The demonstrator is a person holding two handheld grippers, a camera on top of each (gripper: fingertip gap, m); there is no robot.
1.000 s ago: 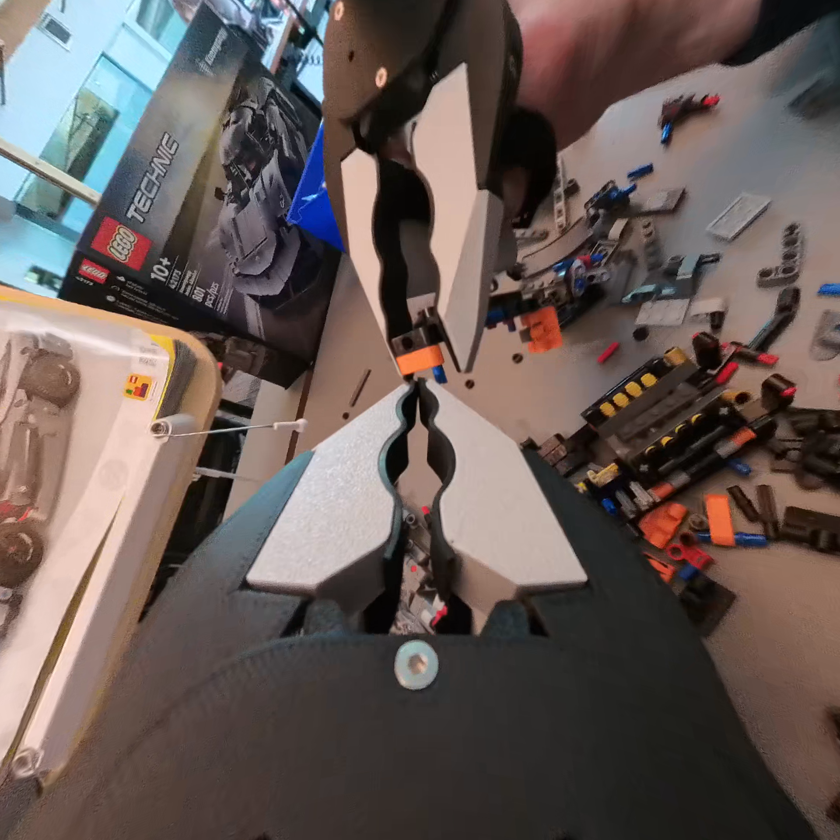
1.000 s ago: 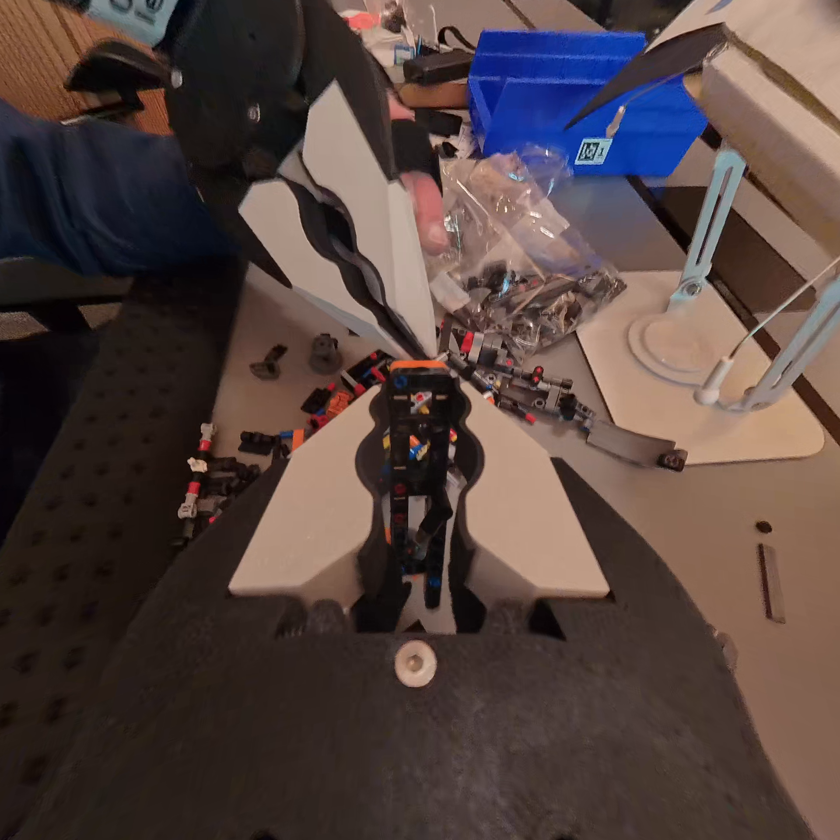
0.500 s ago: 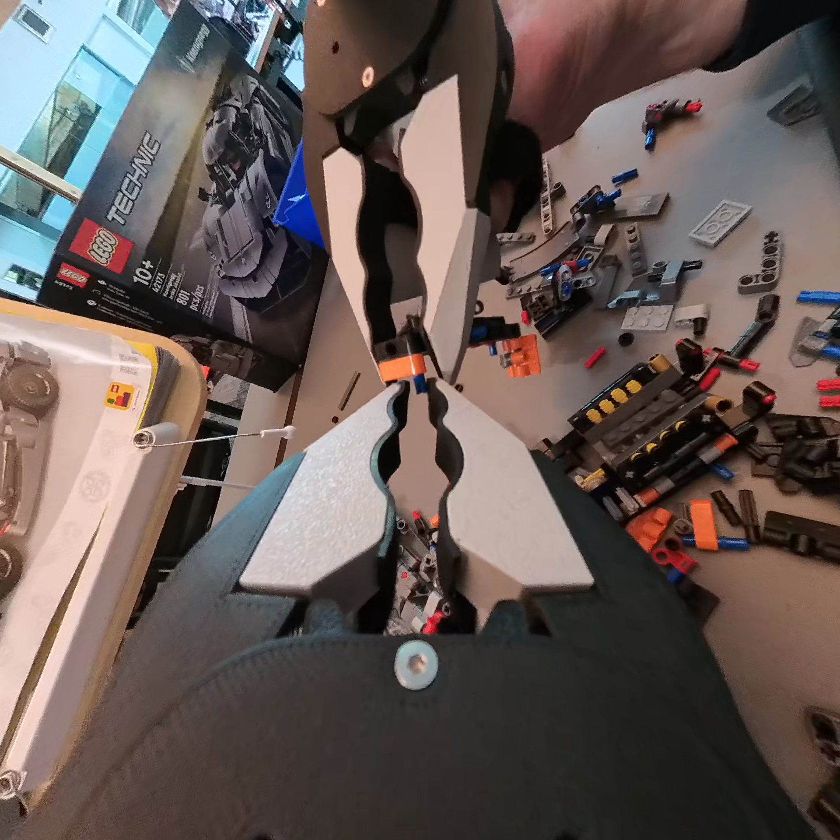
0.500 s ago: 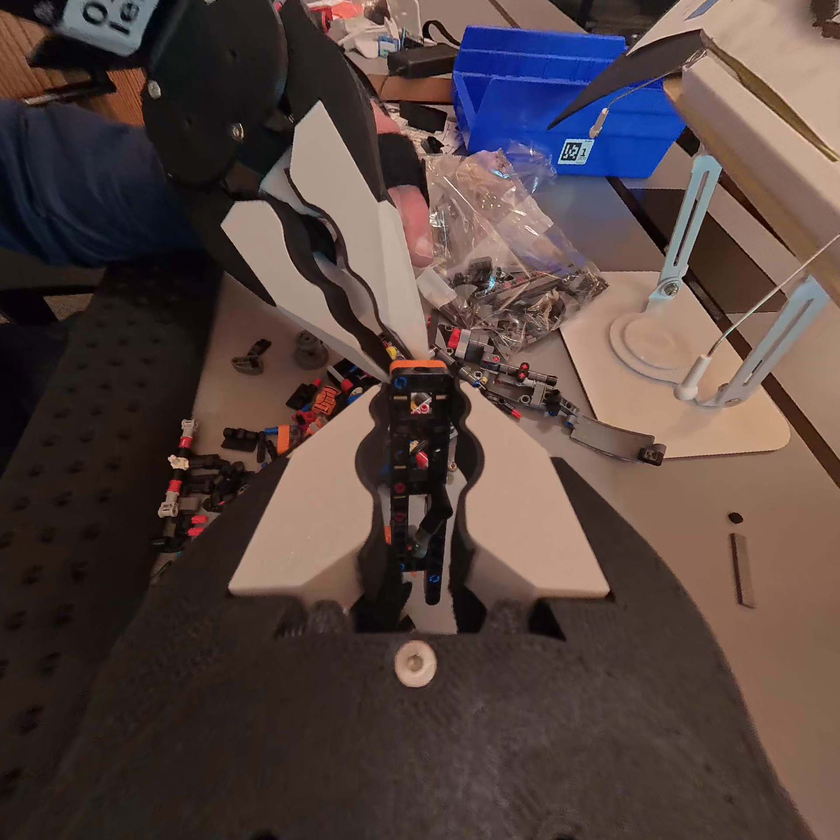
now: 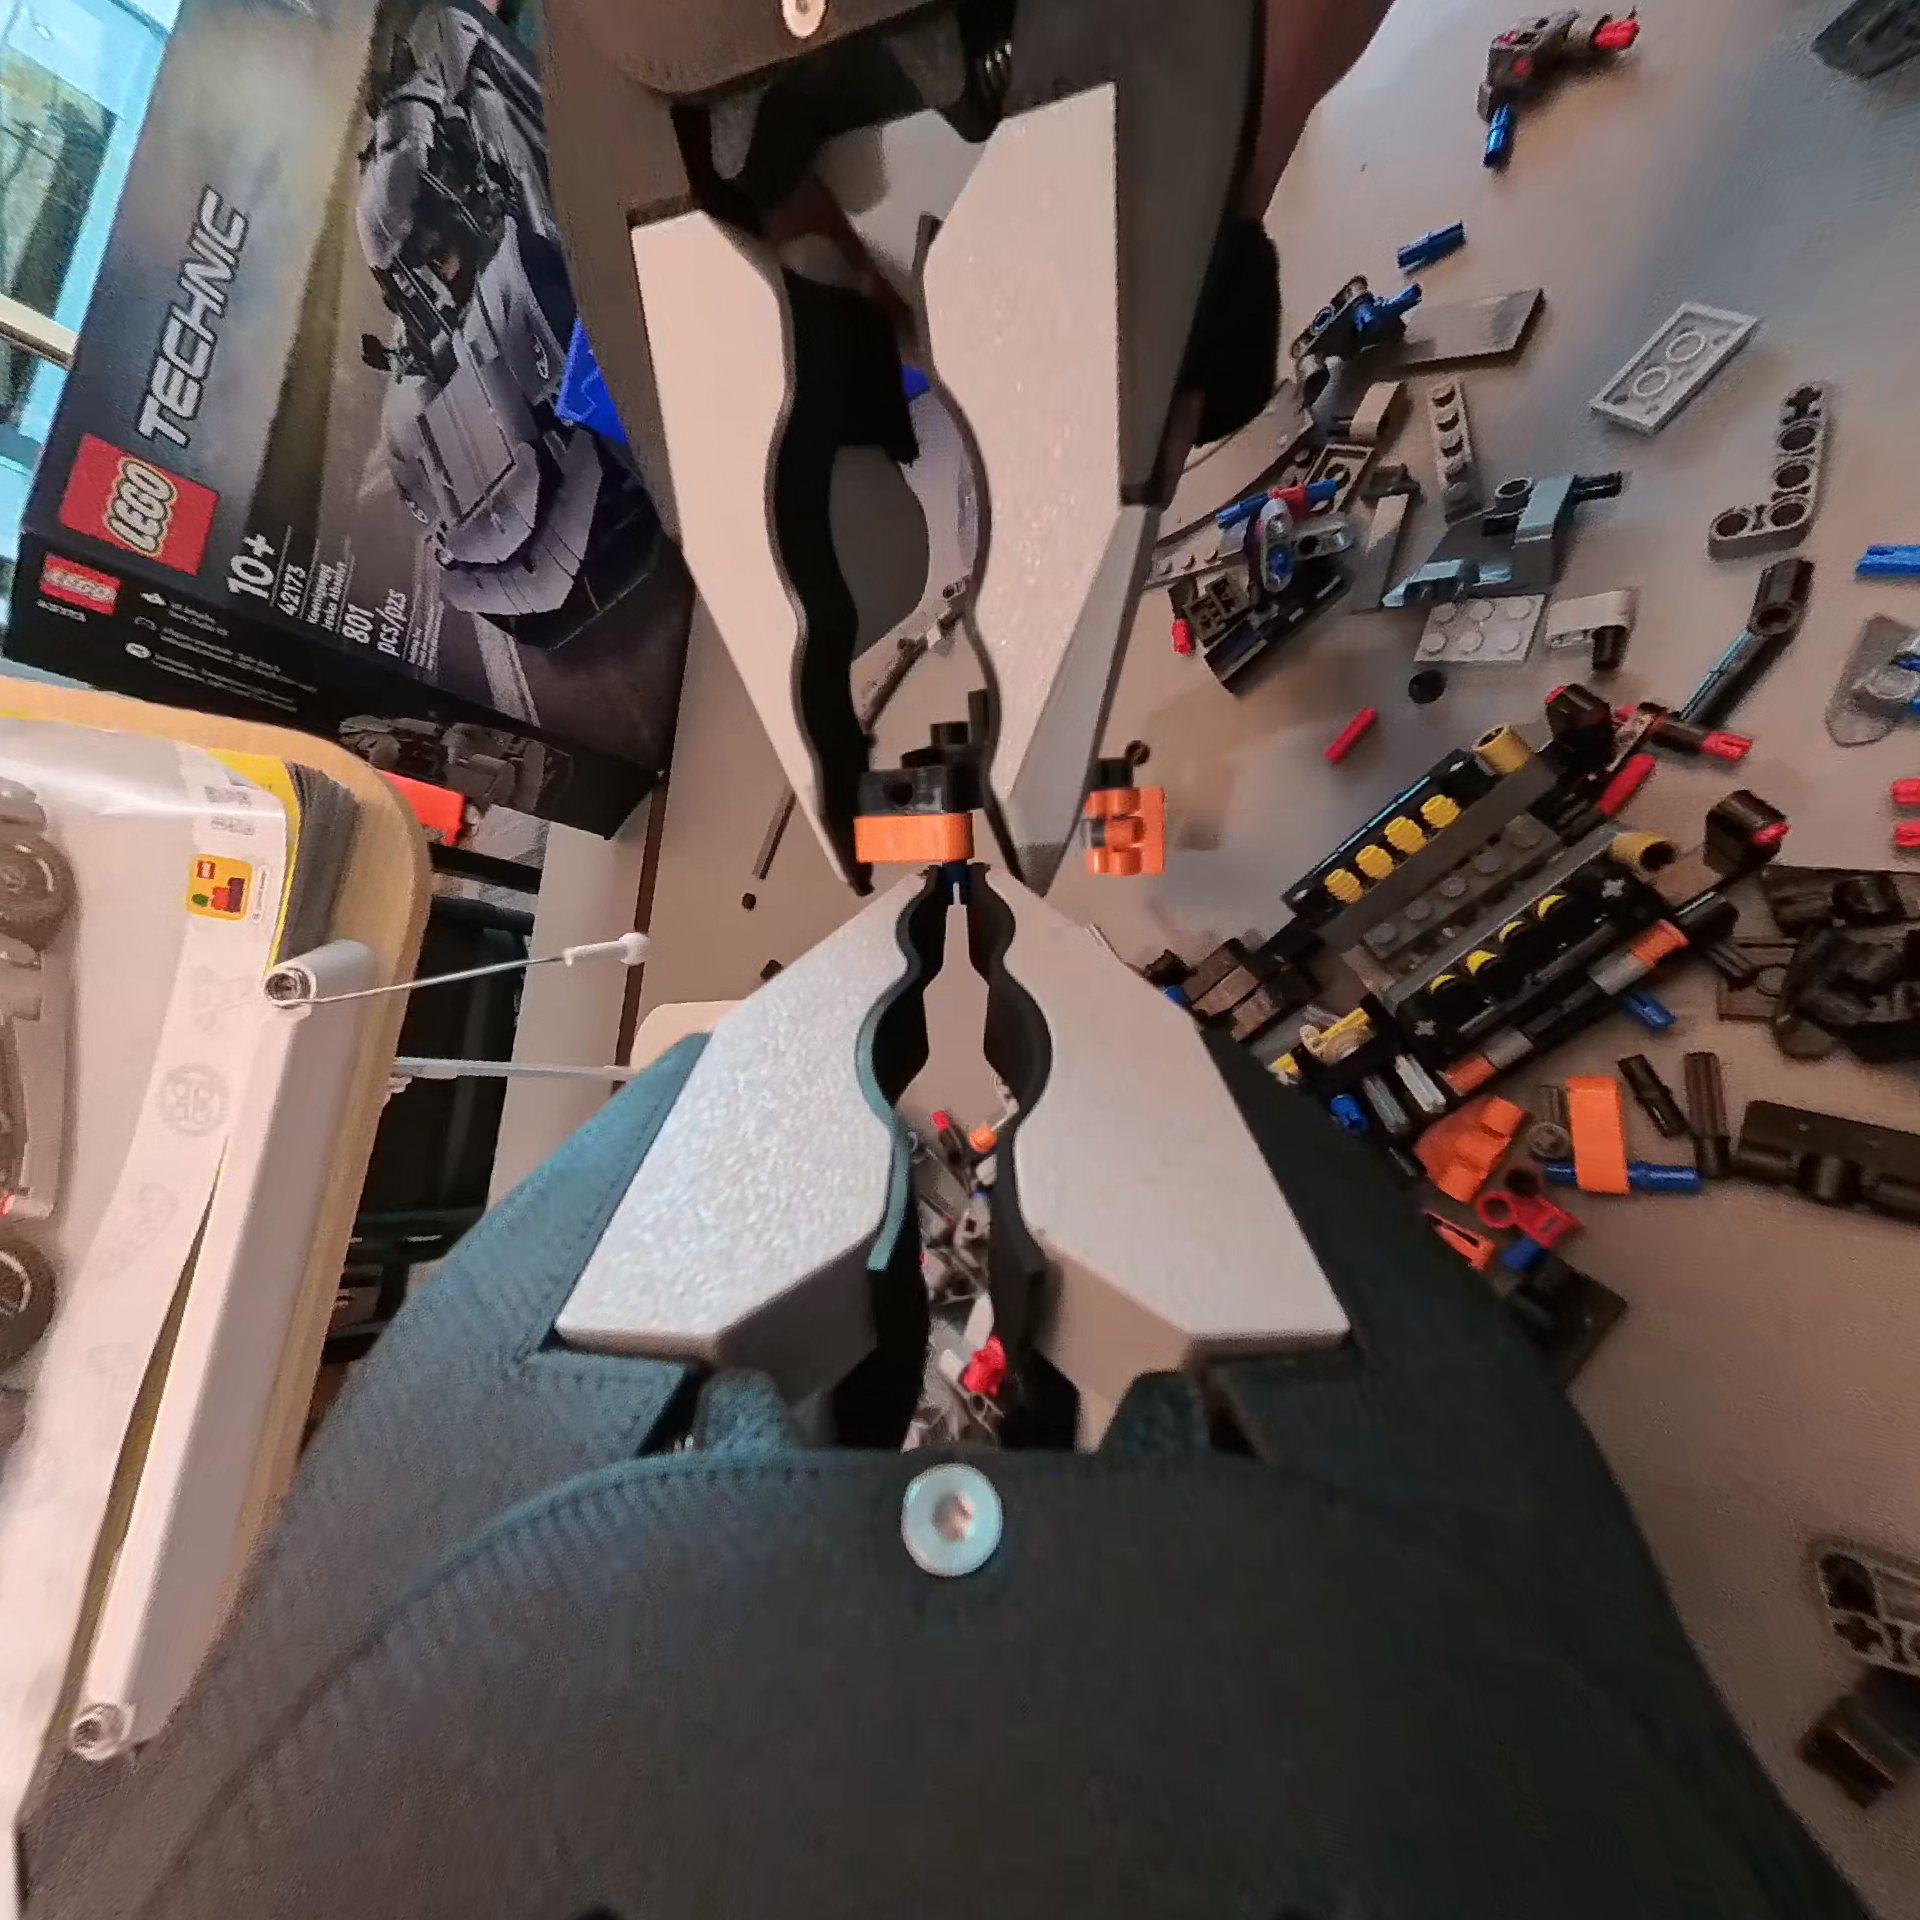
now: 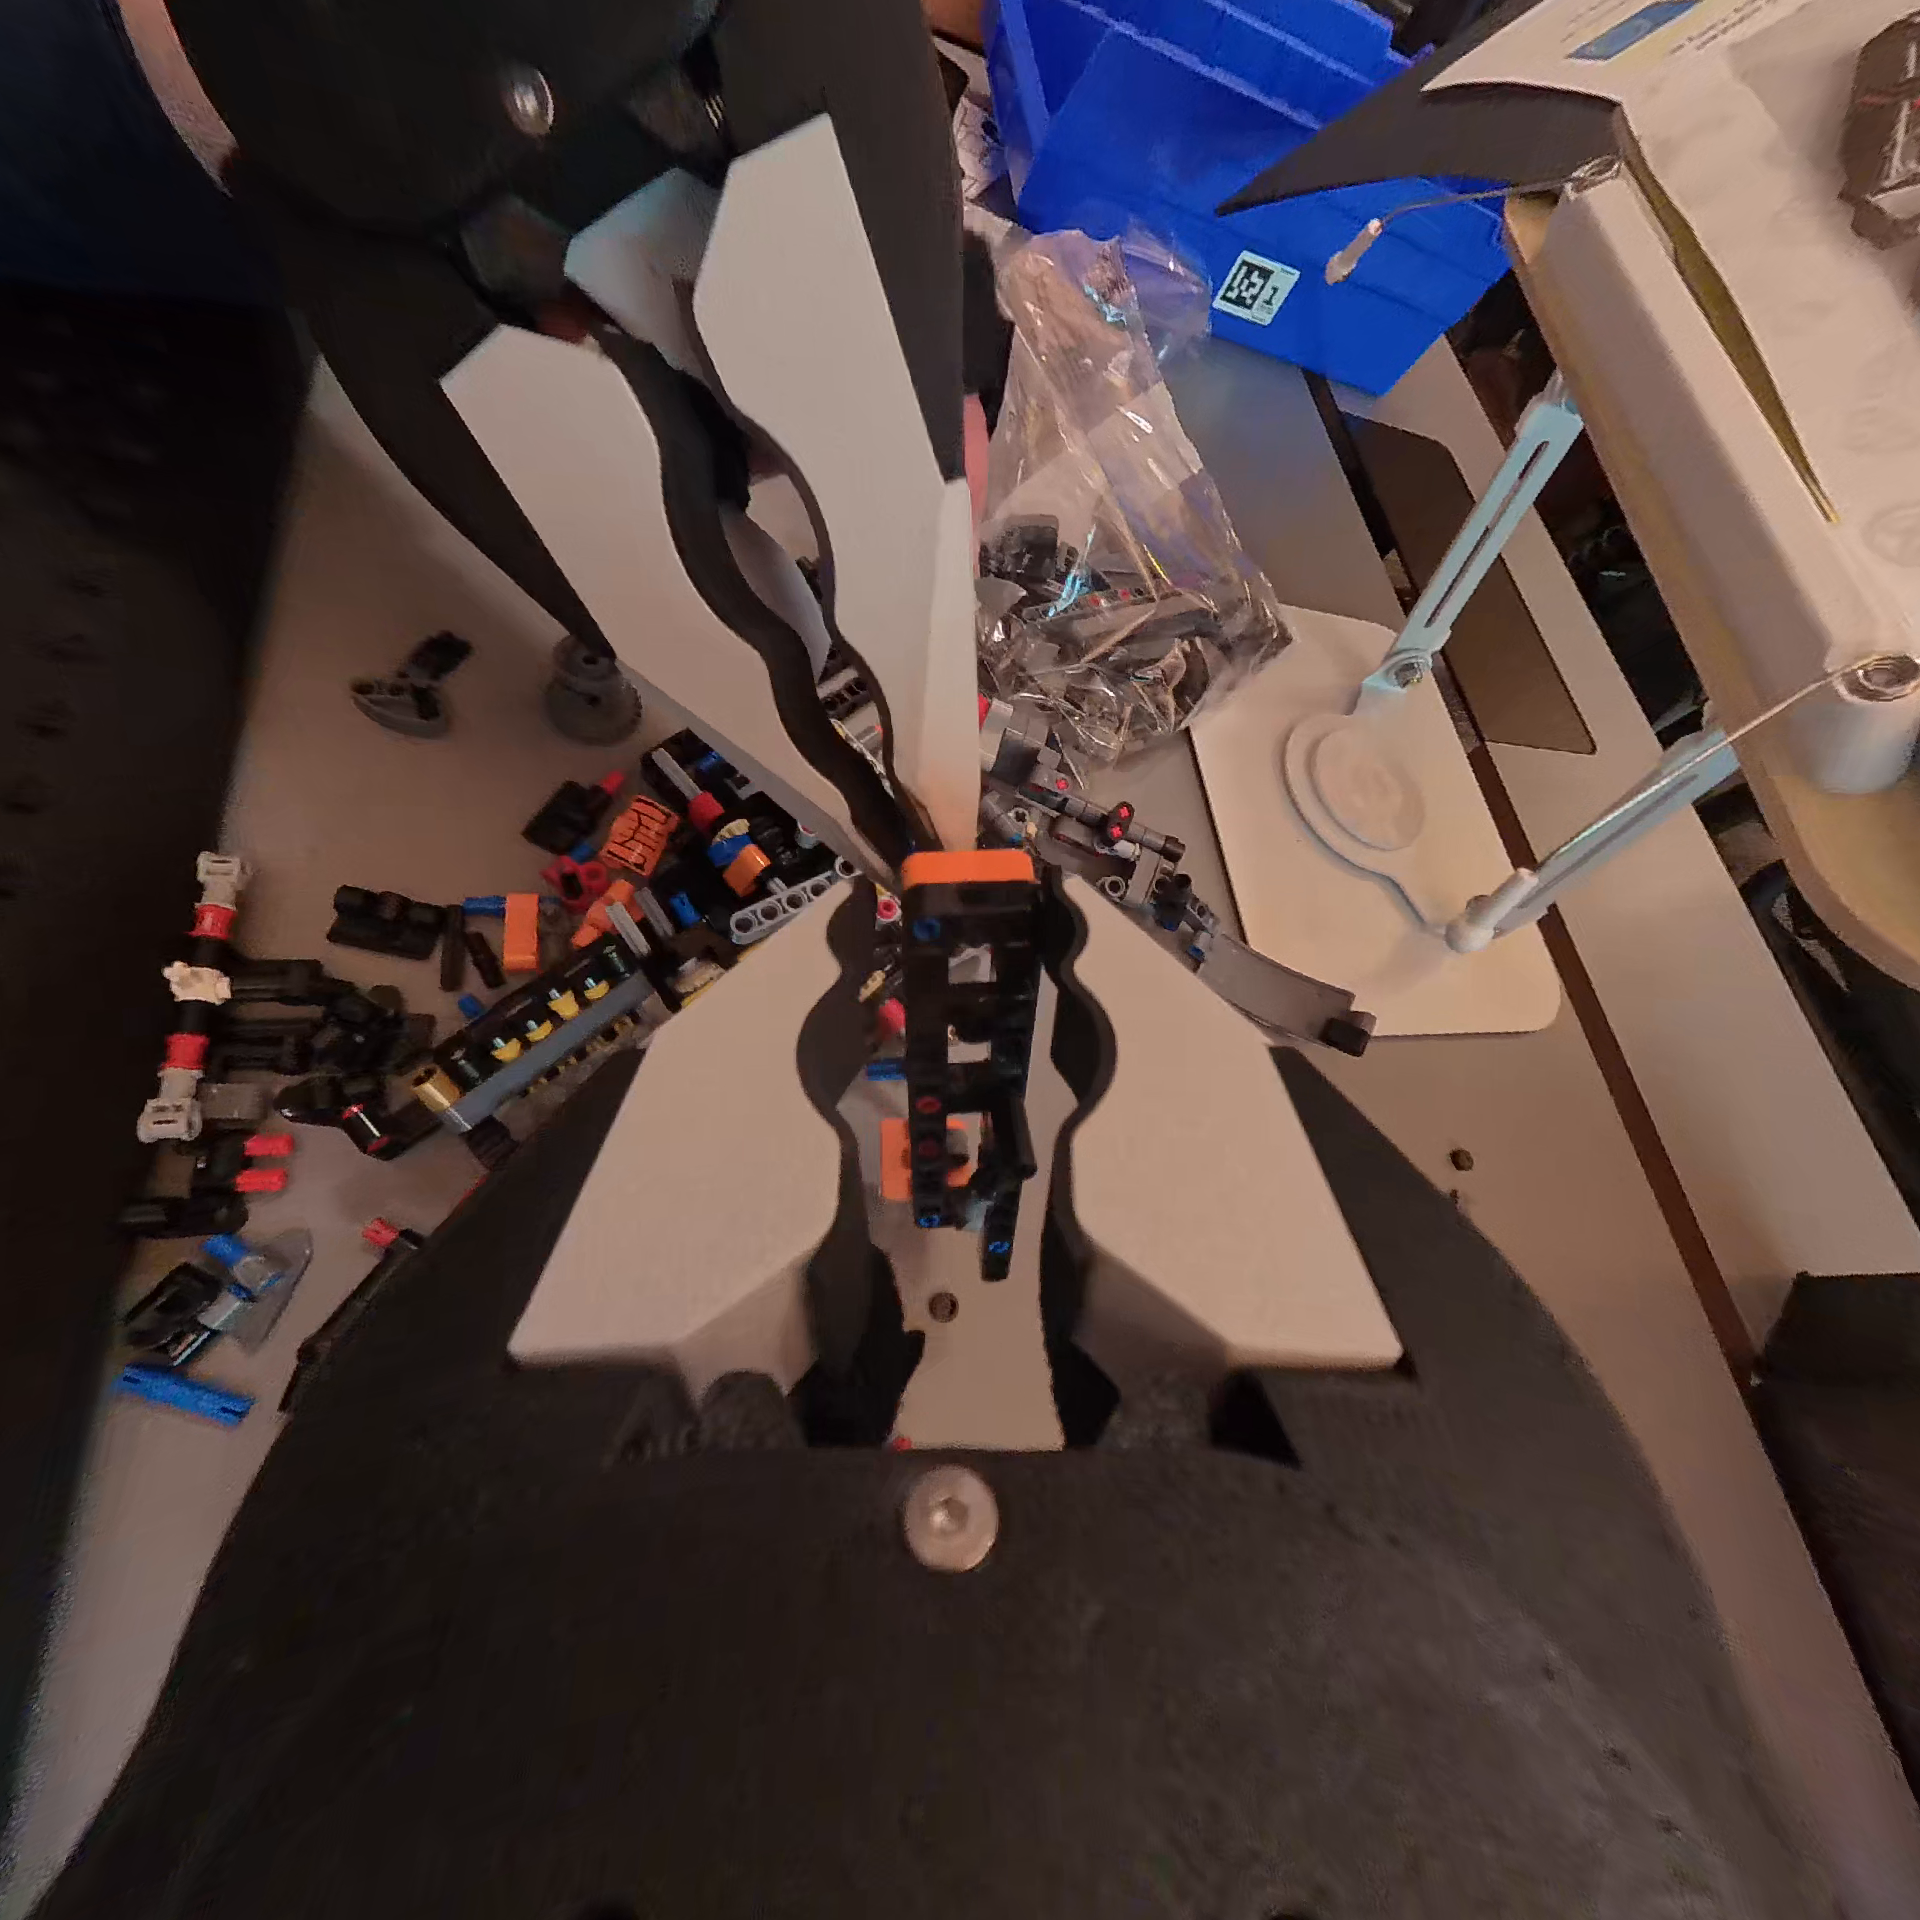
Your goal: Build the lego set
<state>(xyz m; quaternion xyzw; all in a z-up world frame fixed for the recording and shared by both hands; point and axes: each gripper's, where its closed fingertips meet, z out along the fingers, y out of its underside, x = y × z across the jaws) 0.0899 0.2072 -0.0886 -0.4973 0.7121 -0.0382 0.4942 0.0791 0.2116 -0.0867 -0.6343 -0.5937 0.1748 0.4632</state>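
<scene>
My right gripper [image 6: 966,902] is shut on a long black Technic frame with an orange end cap [image 6: 966,1039] and holds it above the table. In the left wrist view the right gripper [image 5: 938,847] comes down from the top with that frame [image 5: 912,821] end-on. My left gripper [image 5: 951,891] is nearly closed on a small blue pin [image 5: 956,883]. Its tips meet the orange cap head-on. In the right wrist view the left gripper [image 6: 923,831] reaches in from the upper left and touches the cap. The pin is hidden there.
Loose Lego pieces and a long partly built section [image 5: 1475,935] cover the table on the right. A loose orange piece [image 5: 1127,826] lies near the tips. The set box [image 5: 312,416], a booklet on a stand [image 5: 156,1039], a parts bag [image 6: 1101,582] and a blue bin [image 6: 1195,156] stand around. The tips of both grippers are at nearly the same place.
The two grippers have closed in on each other and each now looms larger in the other's view. The left tips stay at the frame's orange cap. Both grips are unchanged.
</scene>
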